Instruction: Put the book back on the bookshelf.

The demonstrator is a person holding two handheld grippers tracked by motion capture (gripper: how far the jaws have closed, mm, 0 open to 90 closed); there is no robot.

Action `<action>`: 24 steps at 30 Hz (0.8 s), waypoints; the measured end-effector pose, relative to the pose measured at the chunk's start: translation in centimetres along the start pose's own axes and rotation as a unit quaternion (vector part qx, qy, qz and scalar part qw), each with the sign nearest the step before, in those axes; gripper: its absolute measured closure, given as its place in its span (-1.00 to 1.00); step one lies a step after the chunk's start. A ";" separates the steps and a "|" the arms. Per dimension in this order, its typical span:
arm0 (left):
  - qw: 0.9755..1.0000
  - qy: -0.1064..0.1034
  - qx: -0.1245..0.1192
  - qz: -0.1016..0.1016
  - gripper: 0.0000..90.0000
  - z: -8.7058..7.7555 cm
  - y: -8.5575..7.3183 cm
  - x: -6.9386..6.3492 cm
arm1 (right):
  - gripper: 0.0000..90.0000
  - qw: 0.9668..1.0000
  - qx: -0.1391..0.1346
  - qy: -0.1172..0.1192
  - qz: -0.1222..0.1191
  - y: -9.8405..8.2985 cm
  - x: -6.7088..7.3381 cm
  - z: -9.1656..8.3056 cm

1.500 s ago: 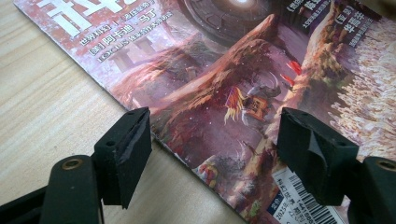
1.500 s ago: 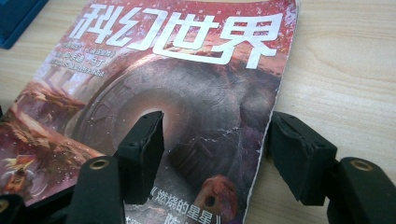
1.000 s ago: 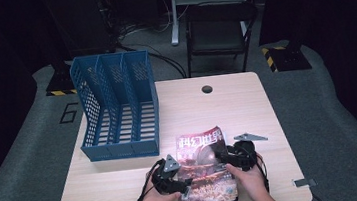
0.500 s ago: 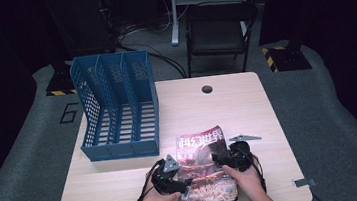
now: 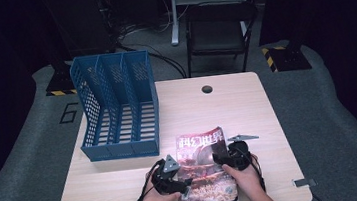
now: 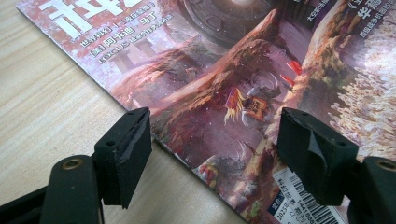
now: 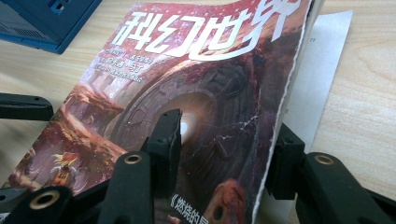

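A magazine (image 5: 204, 164) with a red-brown picture cover lies at the table's near edge between both hands. My left gripper (image 5: 181, 184) is open and straddles the magazine's left edge (image 6: 187, 158): one jaw hangs over bare wood, the other over the cover by the barcode. My right gripper (image 5: 225, 157) has the lifted right edge of the cover (image 7: 275, 116) between its jaws. One jaw is above the cover and one behind the edge. They have just been closing, and a wide gap remains, so the pads do not press. A white inner page (image 7: 322, 70) lies flat beneath.
A blue three-slot file rack (image 5: 117, 107) stands at the table's (image 5: 247, 103) back left, its front corner (image 7: 42, 23) close to the magazine's top. A round cable hole (image 5: 207, 89) sits near the far edge. A dark chair (image 5: 217, 31) stands beyond the table.
The right gripper has edged left onto the magazine's right side and its jaws have narrowed around the lifted edge. The left gripper has stayed where it was.
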State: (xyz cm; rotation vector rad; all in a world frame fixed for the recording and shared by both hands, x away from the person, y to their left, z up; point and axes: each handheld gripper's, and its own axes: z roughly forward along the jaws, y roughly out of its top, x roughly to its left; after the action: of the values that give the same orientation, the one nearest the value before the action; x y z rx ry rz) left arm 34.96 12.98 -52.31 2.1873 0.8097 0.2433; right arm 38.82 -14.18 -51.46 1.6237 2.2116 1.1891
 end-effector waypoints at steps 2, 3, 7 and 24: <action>1.000 -0.001 0.001 0.000 -0.41 0.0 0.0 0.0 | 0.21 1.000 0.003 -0.003 -0.004 0.0 0.1 0.0; 1.000 -0.001 0.001 -0.001 -0.41 0.0 0.0 0.0 | 0.23 1.000 0.004 -0.004 -0.008 0.1 0.1 0.0; 1.000 -0.001 0.001 0.001 -0.41 0.0 0.0 0.0 | 0.39 1.000 0.002 -0.006 -0.016 0.1 -0.1 -0.1; 1.000 -0.002 0.001 -0.001 -0.40 0.0 0.0 0.1 | 0.90 0.998 -0.017 0.053 0.000 0.3 -0.2 -1.0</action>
State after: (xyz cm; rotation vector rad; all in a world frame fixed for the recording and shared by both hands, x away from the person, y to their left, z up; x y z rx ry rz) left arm 35.05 13.05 -52.27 2.1892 0.8099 0.2373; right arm 38.61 -14.84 -50.68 1.5826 2.2388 1.3348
